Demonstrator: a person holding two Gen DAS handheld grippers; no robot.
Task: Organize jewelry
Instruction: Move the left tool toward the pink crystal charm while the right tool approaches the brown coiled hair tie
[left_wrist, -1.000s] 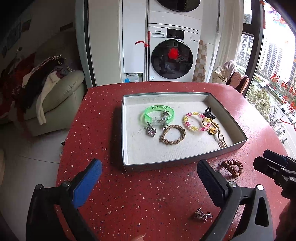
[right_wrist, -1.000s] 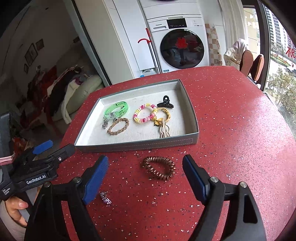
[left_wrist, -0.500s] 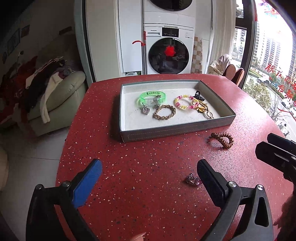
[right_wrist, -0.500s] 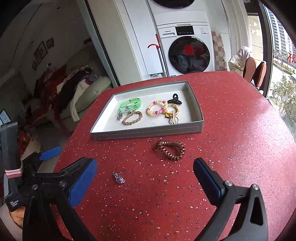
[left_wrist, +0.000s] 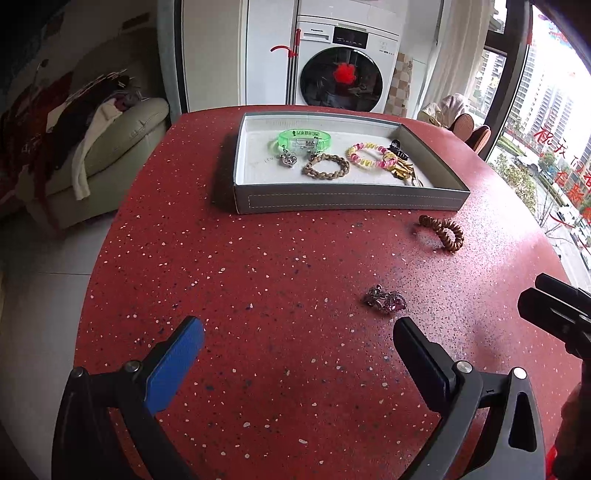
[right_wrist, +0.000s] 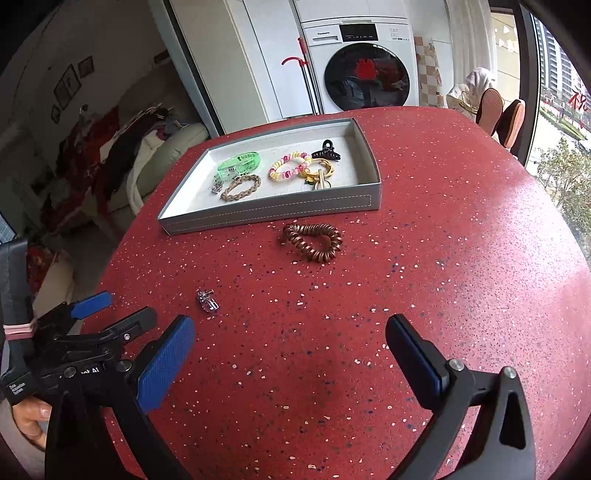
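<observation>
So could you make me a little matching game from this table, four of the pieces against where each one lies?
Things:
1. green bracelet
2. brown coil hair tie
3. black claw clip
4. small sparkly charm

Places:
A. on the bare table, just in front of the tray
B. in the tray, far right corner
C. on the bare table, nearest the left tool
D. in the tray, far left part

Pairs: 1-D, 2-A, 3-B, 4-C

Home, lived-in flat: stacked washing machine (left_wrist: 341, 75) by white cabinets, cream sofa (left_wrist: 110, 147) heaped with clothes, red speckled table (left_wrist: 258, 277), window onto high-rise blocks
</observation>
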